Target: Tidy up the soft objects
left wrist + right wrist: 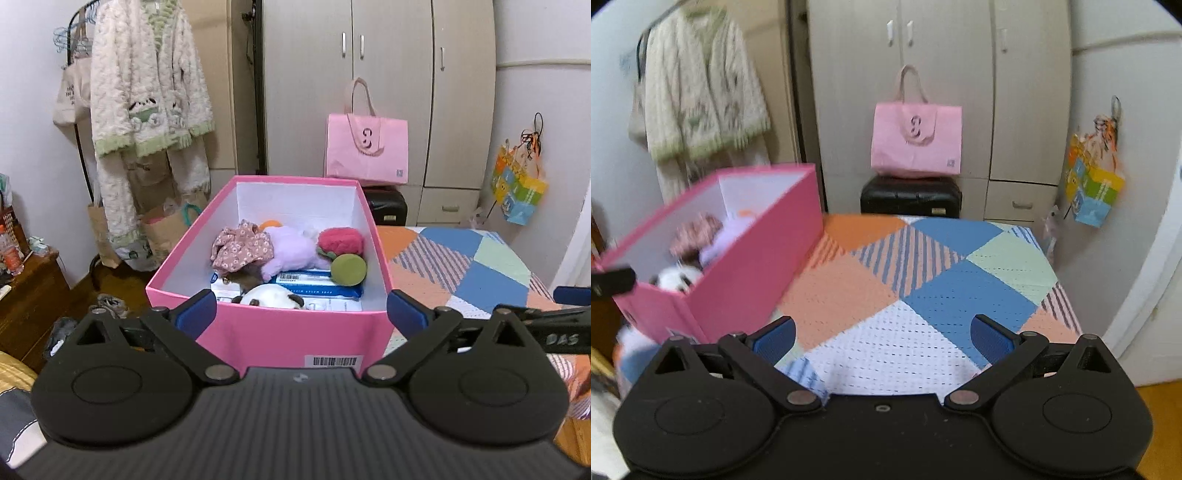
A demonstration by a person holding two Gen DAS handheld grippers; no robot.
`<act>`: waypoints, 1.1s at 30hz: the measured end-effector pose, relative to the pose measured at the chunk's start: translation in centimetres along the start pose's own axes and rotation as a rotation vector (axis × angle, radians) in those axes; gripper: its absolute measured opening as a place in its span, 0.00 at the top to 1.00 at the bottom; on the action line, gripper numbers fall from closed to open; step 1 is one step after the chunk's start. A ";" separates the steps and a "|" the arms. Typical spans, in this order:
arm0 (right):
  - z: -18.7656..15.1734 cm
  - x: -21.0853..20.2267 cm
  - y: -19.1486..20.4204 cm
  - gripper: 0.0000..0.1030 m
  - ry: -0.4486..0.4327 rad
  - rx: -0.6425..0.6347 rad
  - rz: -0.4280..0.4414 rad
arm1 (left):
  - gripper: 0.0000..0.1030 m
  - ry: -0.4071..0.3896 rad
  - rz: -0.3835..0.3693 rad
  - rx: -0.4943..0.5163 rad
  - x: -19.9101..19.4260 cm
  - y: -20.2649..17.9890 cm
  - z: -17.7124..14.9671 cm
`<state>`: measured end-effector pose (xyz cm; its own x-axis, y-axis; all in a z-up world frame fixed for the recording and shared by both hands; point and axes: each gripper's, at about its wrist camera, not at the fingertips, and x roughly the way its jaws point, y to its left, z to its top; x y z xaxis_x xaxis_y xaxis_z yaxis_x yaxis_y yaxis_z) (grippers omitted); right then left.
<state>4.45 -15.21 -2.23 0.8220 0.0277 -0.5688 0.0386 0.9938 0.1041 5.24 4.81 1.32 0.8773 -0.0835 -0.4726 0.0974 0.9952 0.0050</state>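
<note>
Sitting on the patchwork bedspread (461, 266), the pink box (280, 332) serves as the anchor for everything else. Its lid is off and its white inside is open to the left wrist camera. Inside the box, toward its far wall, lie a floral fabric piece (242, 247) and a lilac plush (291, 251), with an orange item (270, 223) peeking out behind them. At the box's right wall sit a red plush (340, 240) and, just in front of it, a green round plush (348, 270). A blue-and-white wipes pack (317, 282) lies flat on the box floor, and a black-and-white plush (273, 297) rests against the near wall.

The left gripper (302, 314) hovers just in front of the box's near wall, its blue pads spread about as wide as the box itself and pressing on nothing. The right gripper (882, 334) sits to the right of the box, above bare bedspread, its jaws likewise spread wide with only the quilt pattern between them. In the right wrist view the box (753, 258) is blurred, so its contents there read only as soft smudges, probably the same floral piece and plush toys.

Beyond the box, a pink tote bag (367, 147) stands on a black case (910, 197) in front of the wardrobe (369, 74). Left of the box, a fleecy cream garment (147, 92) hangs on a rack.
</note>
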 end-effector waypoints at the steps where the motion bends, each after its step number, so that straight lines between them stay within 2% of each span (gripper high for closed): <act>1: -0.1 -0.5 -0.4 0.01 -0.013 0.026 0.024 | 0.02 -0.016 -0.009 0.010 -0.3 -0.2 -0.1; 4: -0.3 -1.7 -1.2 0.01 -0.037 0.076 0.072 | 0.01 -0.036 -0.023 0.029 -0.8 -0.5 -0.2; 10: -0.1 -4.1 -0.7 0.01 -0.100 0.052 0.041 | 0.00 -0.047 -0.006 0.029 -1.5 -0.8 -0.2; 14: 0.0 -5.3 -0.4 0.01 -0.109 0.047 0.016 | 0.00 -0.065 0.069 0.010 -1.4 -1.0 -0.3; 18: -0.6 -6.4 0.6 0.01 -0.127 -0.015 -0.054 | 0.00 -0.039 0.039 -0.013 -1.2 -0.9 -0.6; 33: -2.1 -9.6 0.1 0.01 -0.179 -0.025 -0.100 | 0.00 -0.060 0.009 0.024 -4.1 -2.0 -1.8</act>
<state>-4.63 -15.18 1.58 0.9030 -0.0883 -0.4205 0.1123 0.9931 0.0328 0.62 3.25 1.67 0.9049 -0.0781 -0.4184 0.1001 0.9945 0.0308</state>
